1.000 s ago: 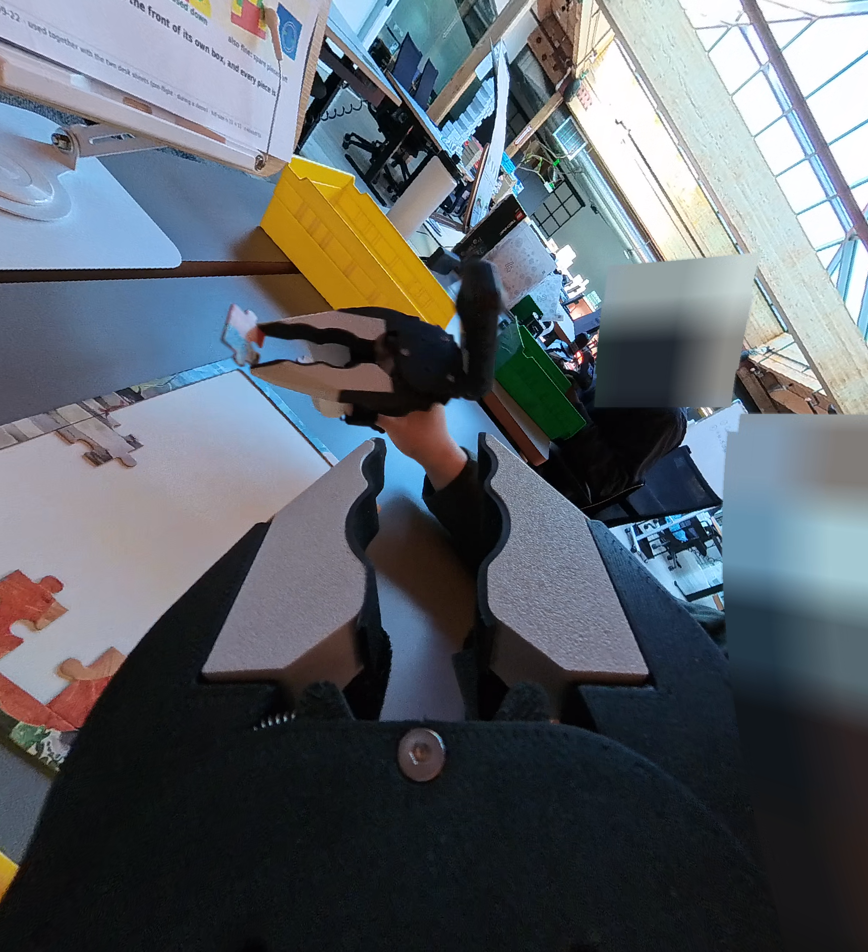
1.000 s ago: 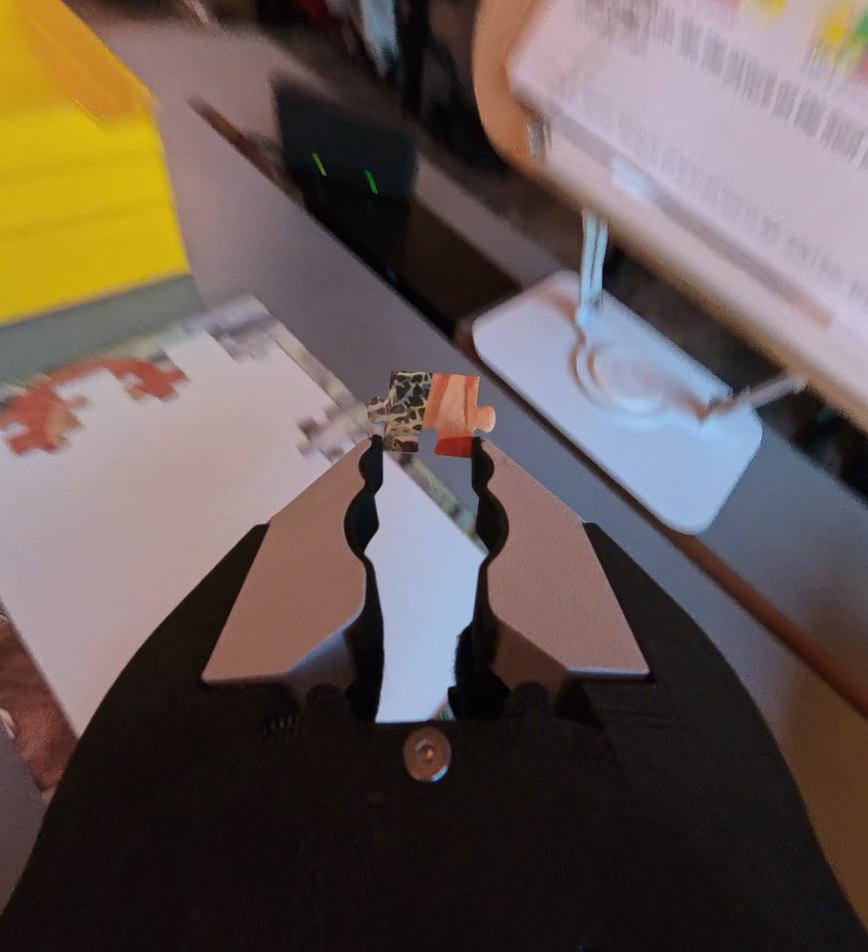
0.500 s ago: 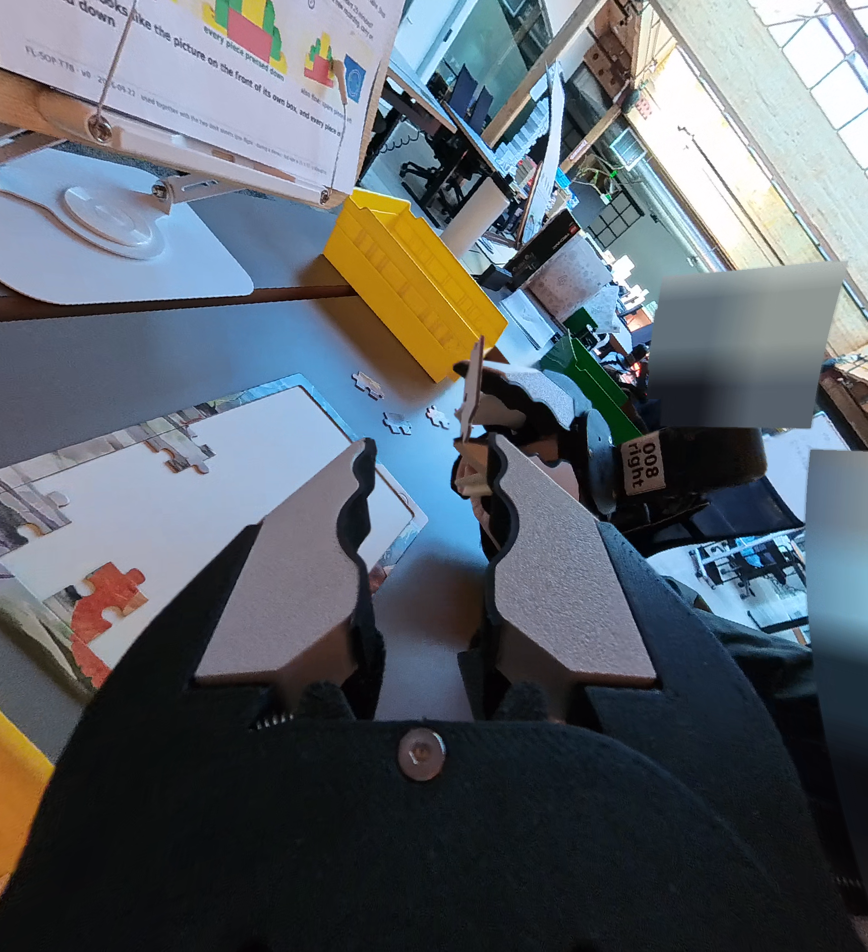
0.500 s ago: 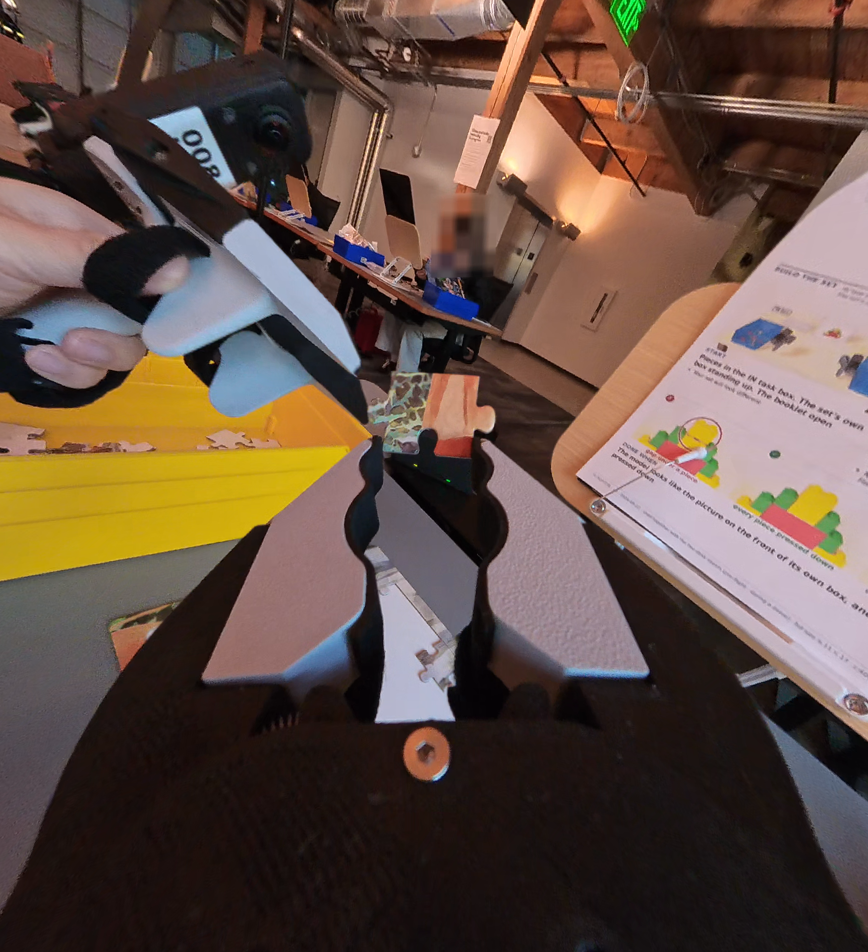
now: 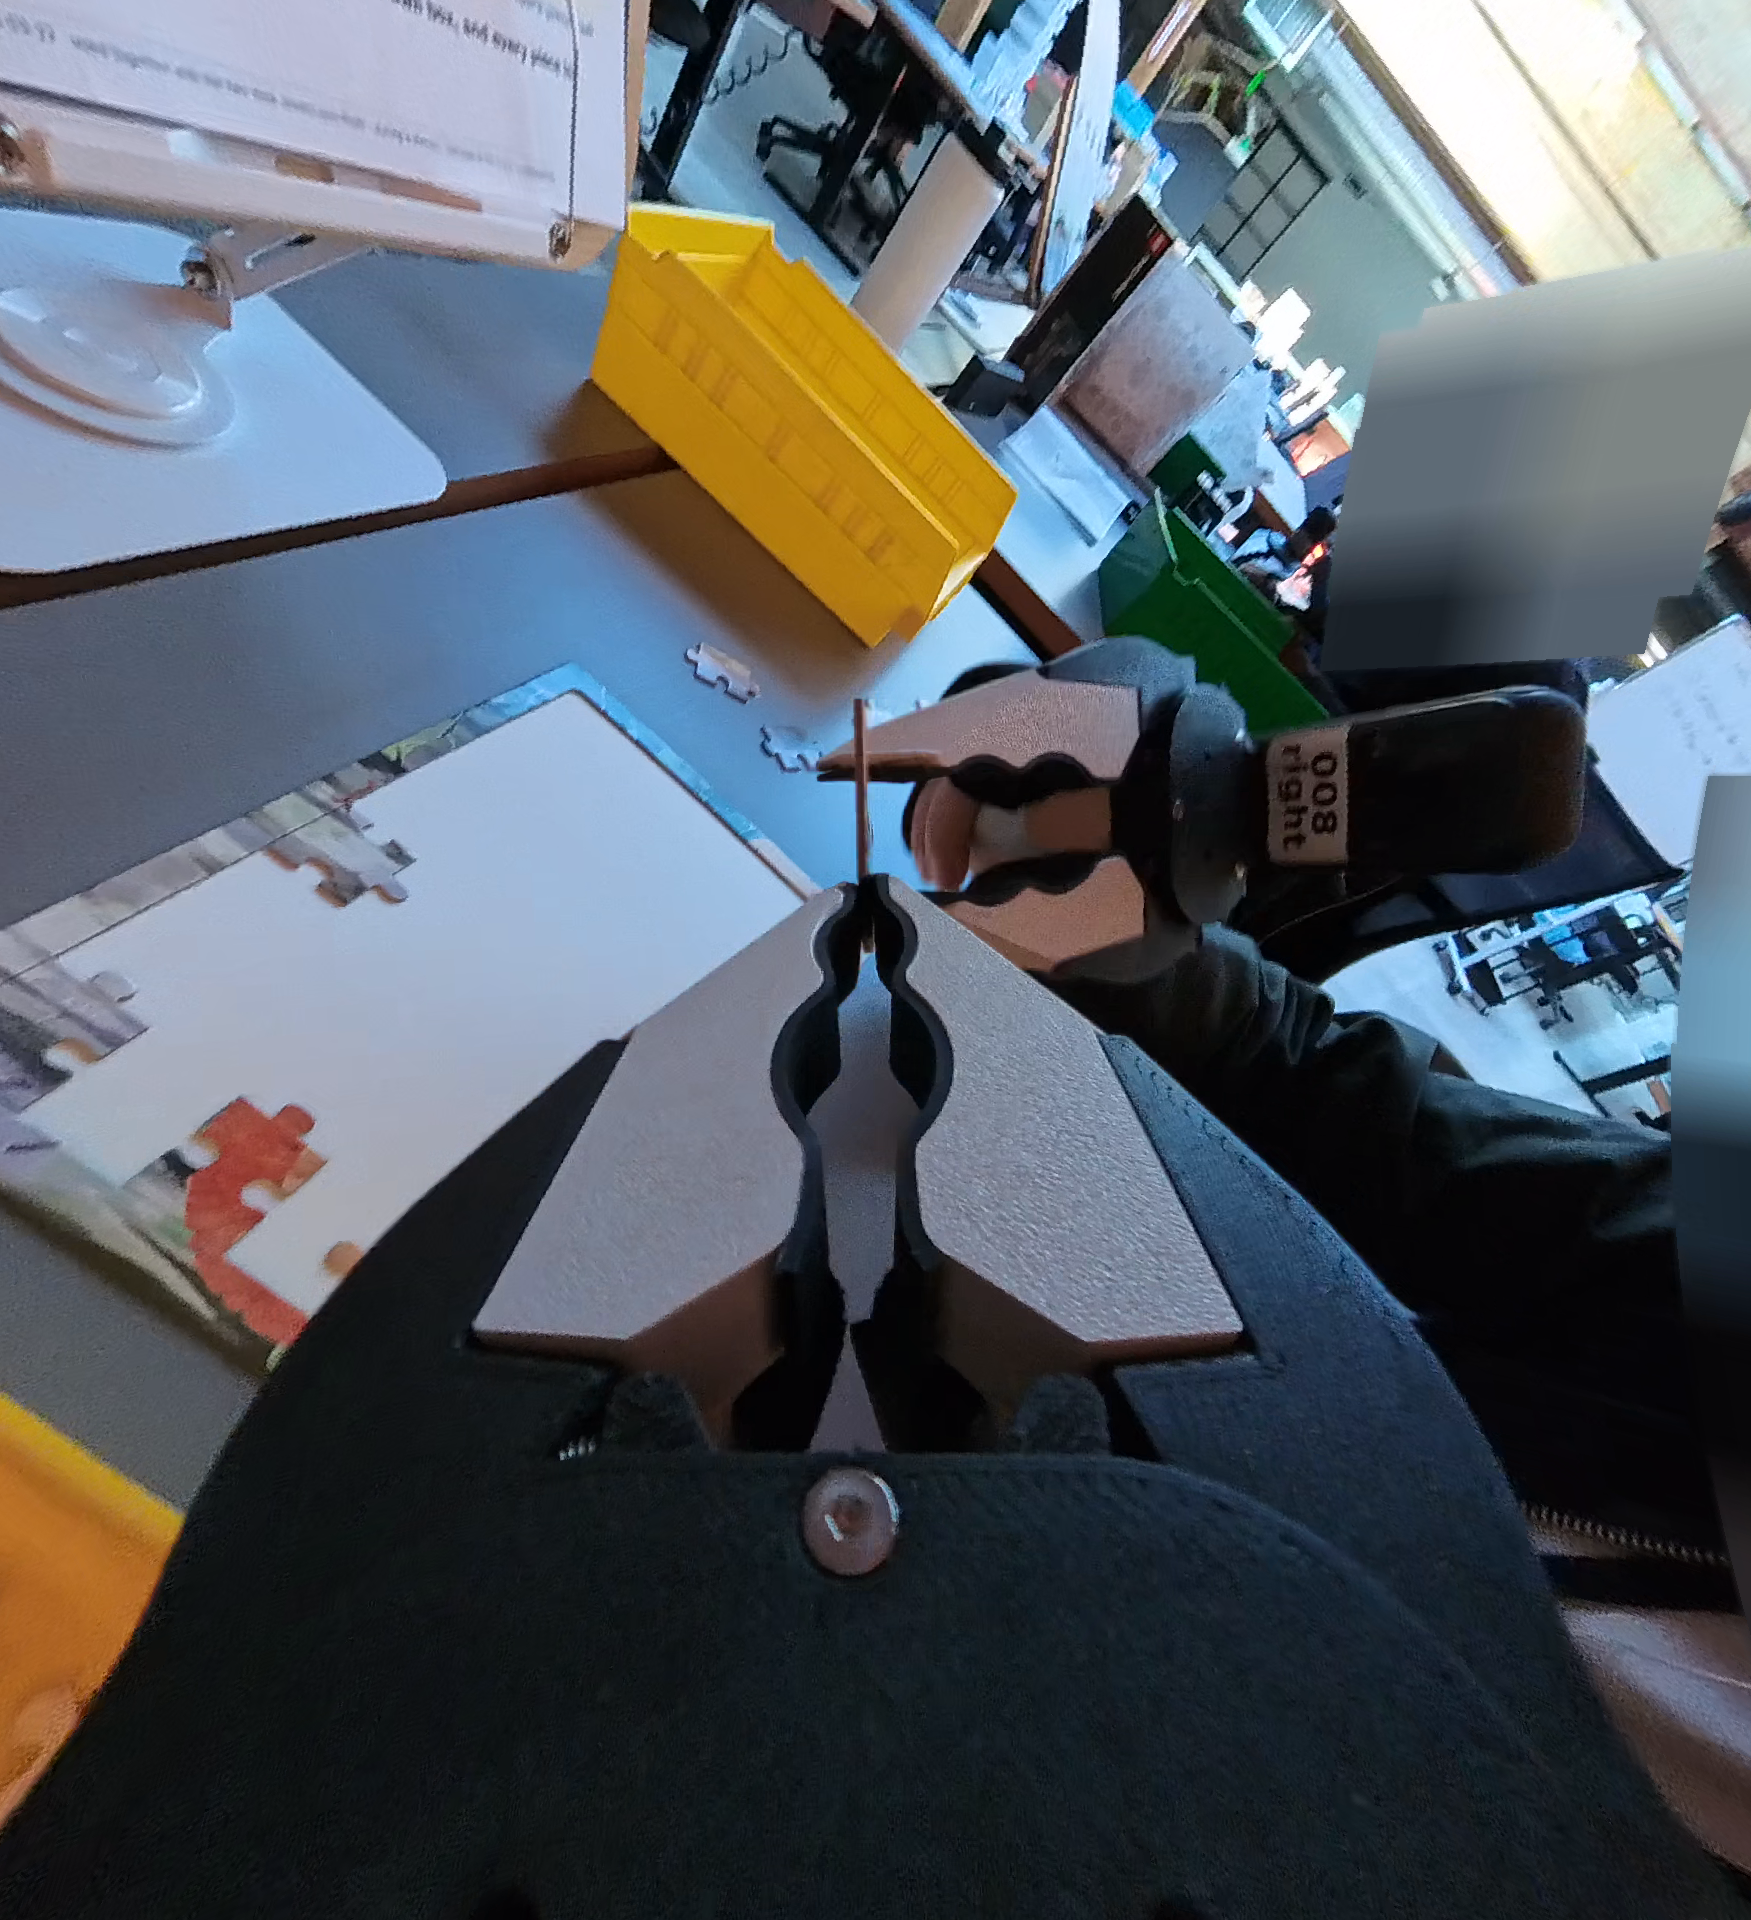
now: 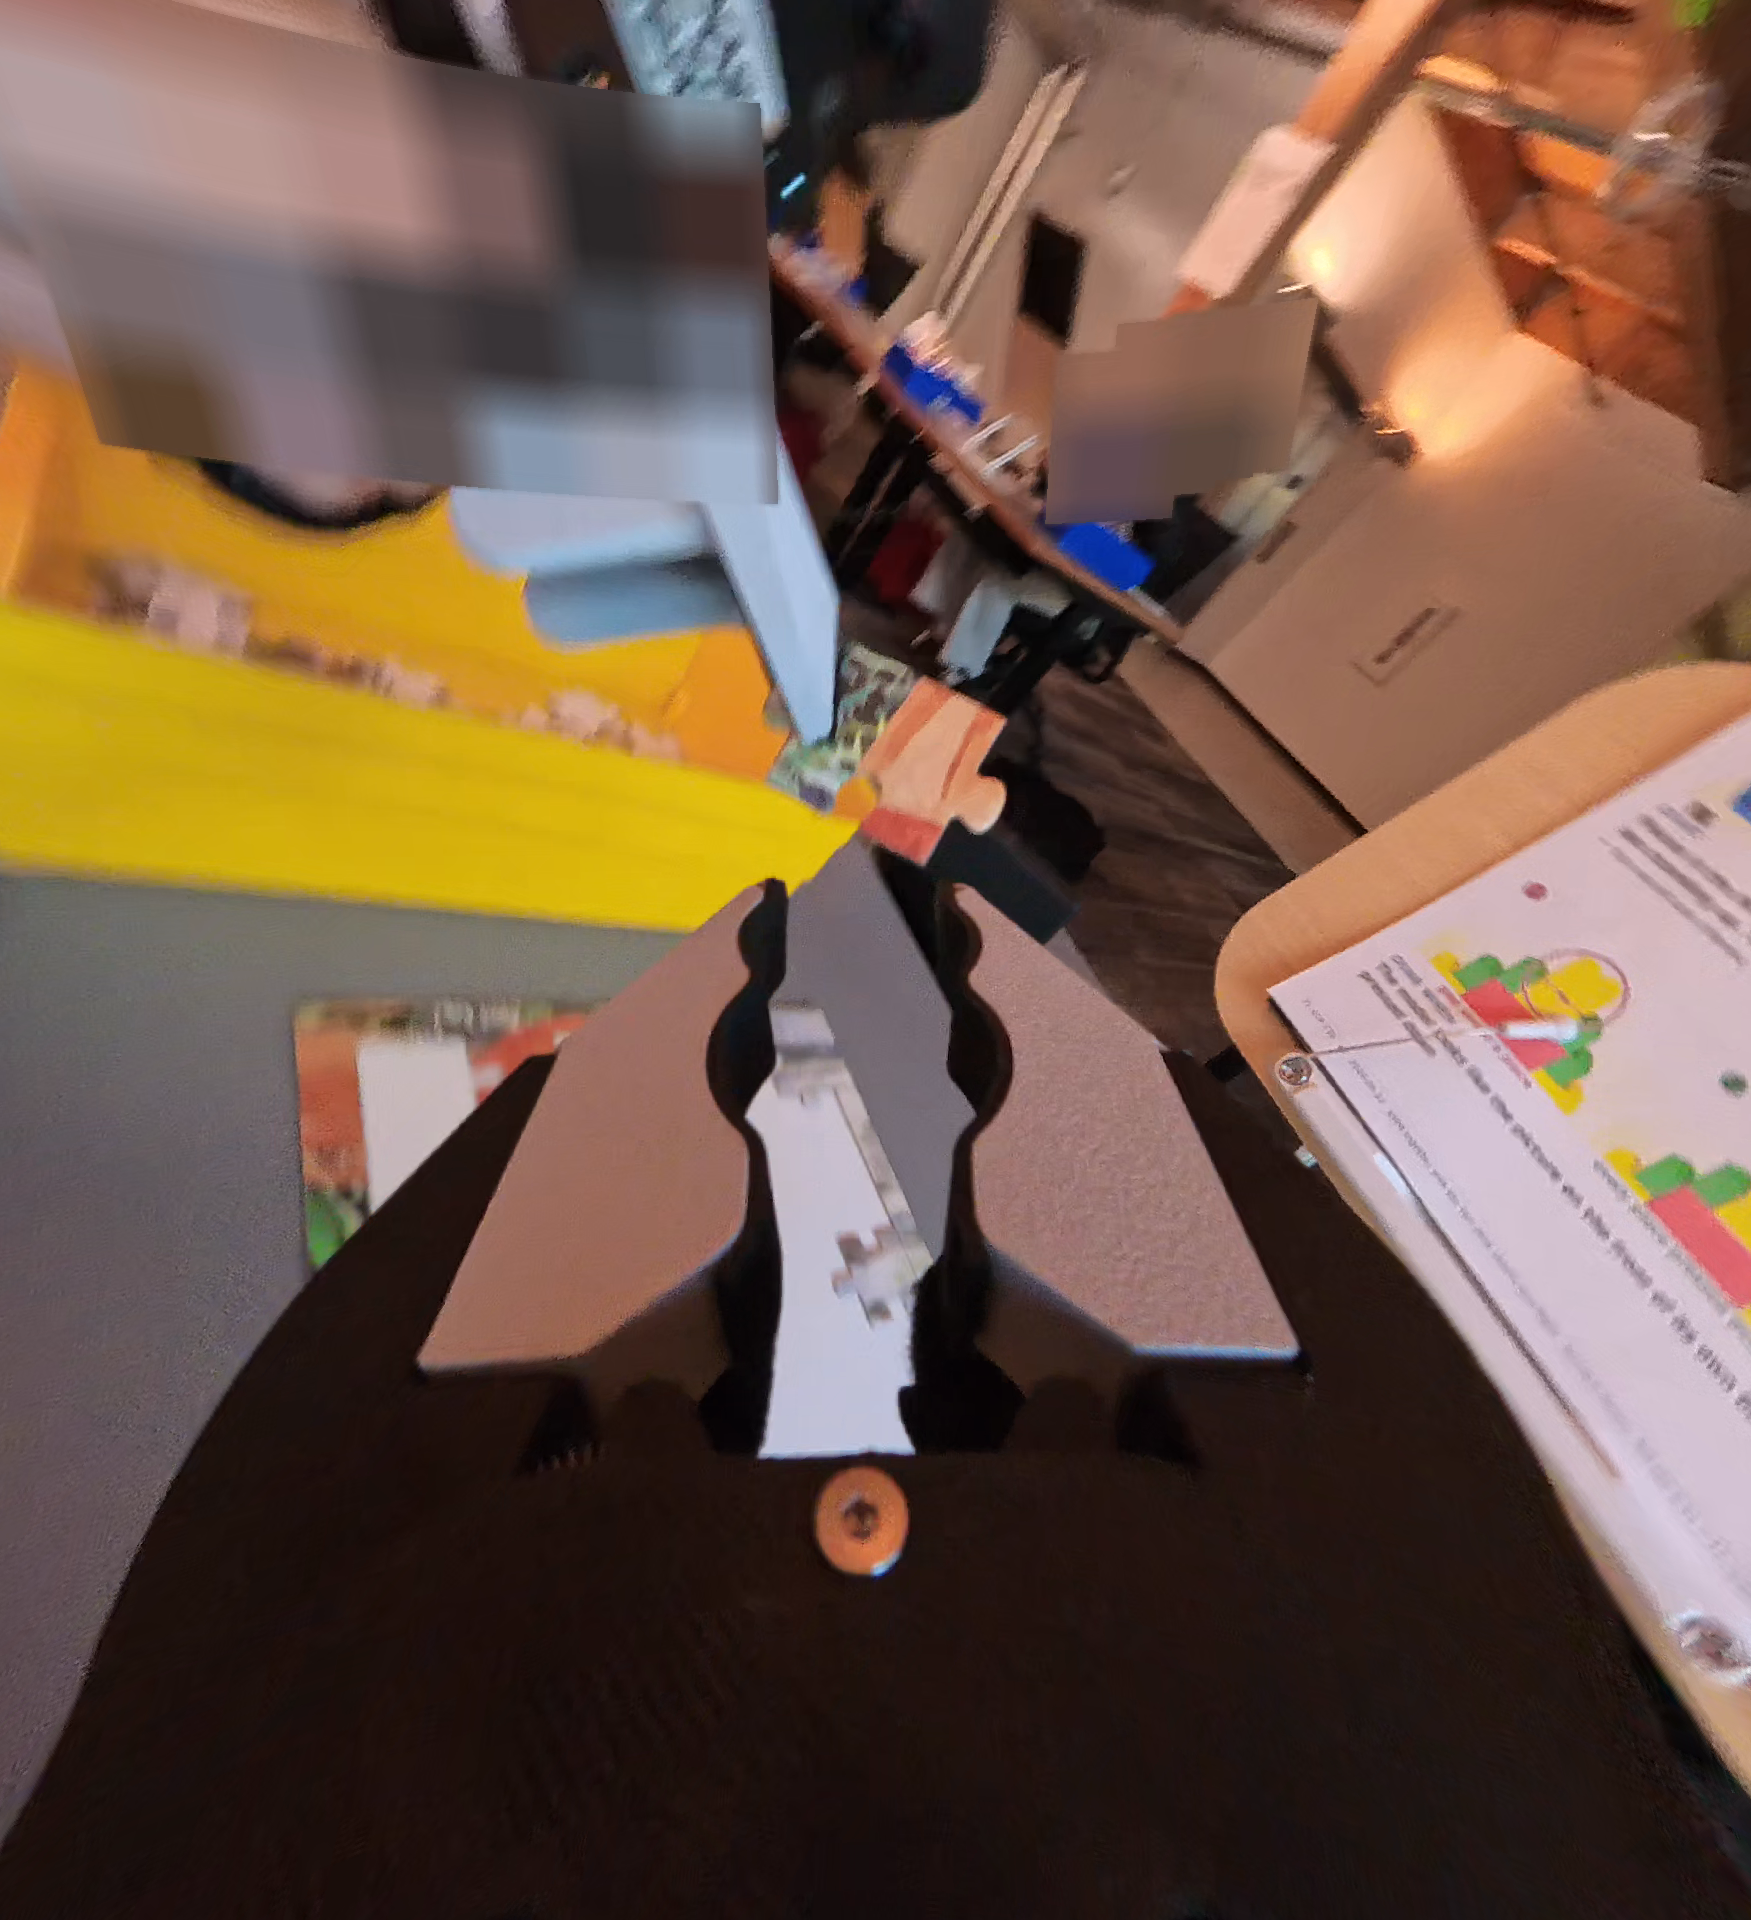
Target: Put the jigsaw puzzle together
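Observation:
My left gripper [image 5: 866, 899] is shut on a jigsaw piece [image 5: 860, 800], which shows edge-on and stands up from the tips. In the right wrist view the piece [image 6: 918, 769] is orange and mottled green, tilted, just beyond my right gripper [image 6: 863, 894]. The right gripper's jaws stand apart with nothing between them. In the left wrist view my right gripper [image 5: 886, 831] is open right beside the piece. The puzzle board [image 5: 497, 935] lies on the grey table, mostly bare white, with border pieces and a red patch [image 5: 247, 1174] in place.
A yellow bin [image 5: 798, 436] stands behind the board, and two loose pieces [image 5: 720, 670] lie near it. Another yellow bin [image 6: 331, 790] holds several pieces. A white stand [image 5: 123, 395] carries an instruction sheet [image 6: 1629, 1143]. A green bin [image 5: 1193, 613] is farther off. The tips of both grippers are at nearly the same place.
The right gripper brought the piece over to the left gripper. The left gripper closed on the piece, and the piece has left the right gripper's tips.

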